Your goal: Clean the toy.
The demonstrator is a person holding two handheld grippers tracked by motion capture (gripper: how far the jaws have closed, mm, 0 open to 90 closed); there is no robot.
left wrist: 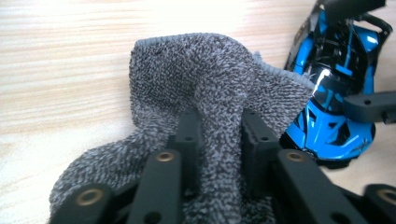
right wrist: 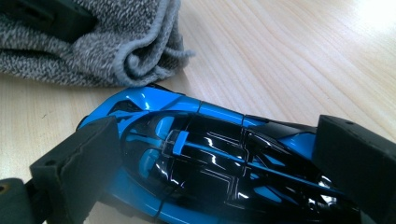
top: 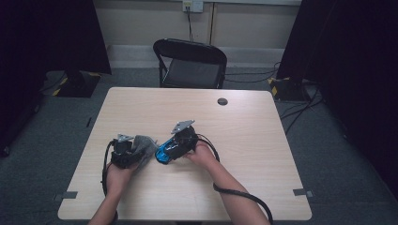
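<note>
A grey terry cloth lies bunched on the left part of the wooden table. My left gripper has its two black jaws pinching a raised fold of that cloth, which fills the gap between the jaws at my left gripper. Just right of the cloth sits a blue and black toy car. My right gripper is shut on the car, one pad against each end. The cloth's rolled edge nearly touches the car's side.
A black folding chair stands behind the table's far edge. A round cable hole sits near the far middle of the top. Cables lie on the carpet at the right, and each gripper trails a black cable toward the near edge.
</note>
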